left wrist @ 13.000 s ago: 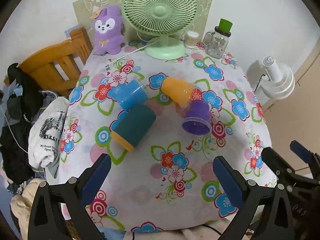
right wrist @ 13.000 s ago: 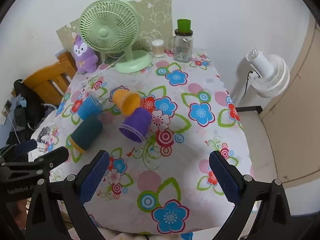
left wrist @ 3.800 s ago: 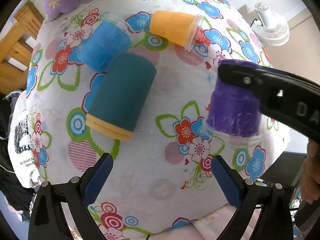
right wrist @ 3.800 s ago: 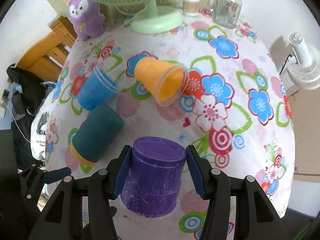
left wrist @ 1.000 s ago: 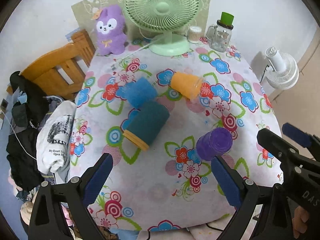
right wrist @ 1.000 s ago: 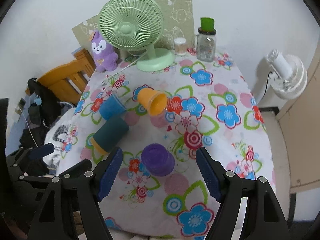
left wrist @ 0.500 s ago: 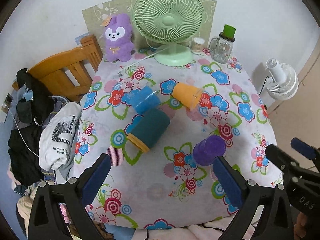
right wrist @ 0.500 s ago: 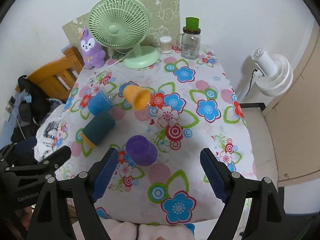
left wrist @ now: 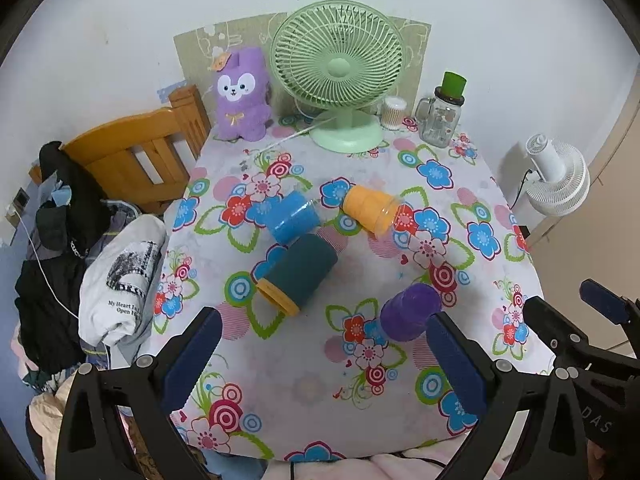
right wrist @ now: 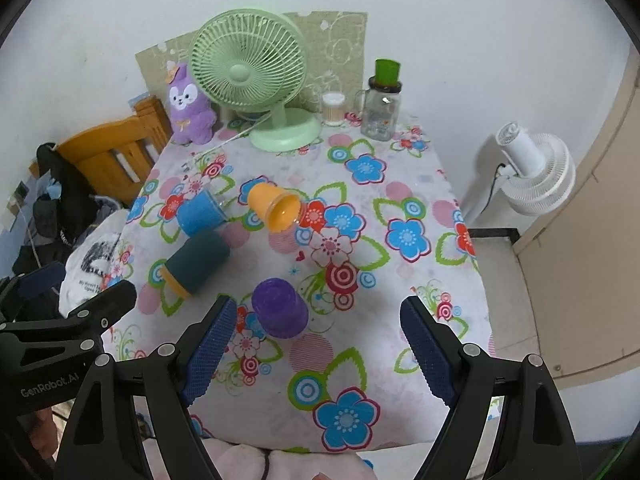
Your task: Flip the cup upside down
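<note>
standing mouth-down on the flowered tablecloth, the purple ribbed plastic cup sits near the front edge of the table, flat base up; in the left wrist view the same cup shows just beyond the right pad of the near tongs; nothing touches it

left gripper: blue-padded fingers spread wide, nothing between them, held above the near edge of the table; it also shows at the lower left of the right wrist view, too partial there to judge

right gripper: fingers wide apart, empty, the purple cup ahead of the gap, closer to the left pad, not touching it; its tip shows at the right of the left wrist view

other cups, all lying on their sides near the table's middle: orange plastic cup, mouth toward the camera; light blue ribbed plastic cup to its left; dark teal cylindrical cup with a yellow rim in front of the blue one, just beside it, contact uncertain; all three well apart from the purple cup

back of table: pale green desk fan; purple plush rabbit toy left of it; clear glass jar with a green lid to the right, a small white-topped container beside it

off table: white floor fan on the right; wooden chair and heaped clothing on the left
</note>
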Available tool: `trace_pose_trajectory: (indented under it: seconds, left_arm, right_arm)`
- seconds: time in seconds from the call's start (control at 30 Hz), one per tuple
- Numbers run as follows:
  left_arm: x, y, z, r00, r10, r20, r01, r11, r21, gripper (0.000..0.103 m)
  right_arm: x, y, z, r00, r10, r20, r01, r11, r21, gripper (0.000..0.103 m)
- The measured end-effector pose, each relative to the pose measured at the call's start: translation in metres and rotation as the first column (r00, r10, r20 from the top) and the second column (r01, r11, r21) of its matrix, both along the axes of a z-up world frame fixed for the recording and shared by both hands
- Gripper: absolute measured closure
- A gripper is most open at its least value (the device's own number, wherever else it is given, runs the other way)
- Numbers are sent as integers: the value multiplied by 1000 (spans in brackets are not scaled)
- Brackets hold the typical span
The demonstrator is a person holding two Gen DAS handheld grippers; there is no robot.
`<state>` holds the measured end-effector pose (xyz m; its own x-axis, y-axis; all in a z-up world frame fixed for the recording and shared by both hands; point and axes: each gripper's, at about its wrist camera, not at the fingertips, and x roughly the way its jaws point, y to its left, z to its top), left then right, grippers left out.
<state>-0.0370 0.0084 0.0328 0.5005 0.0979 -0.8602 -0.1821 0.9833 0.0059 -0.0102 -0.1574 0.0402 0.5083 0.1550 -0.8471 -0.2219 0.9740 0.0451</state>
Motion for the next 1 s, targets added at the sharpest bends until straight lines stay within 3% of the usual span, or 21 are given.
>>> trace_pose_trajectory:
  seconds: [1.0]
  left_arm:
    - [-5, 2, 11, 999, 21, 38, -20, 1000, -16, 0]
  right_arm:
    - [-4, -1, 12, 999, -9, 50, 8, 1000, 29, 17]
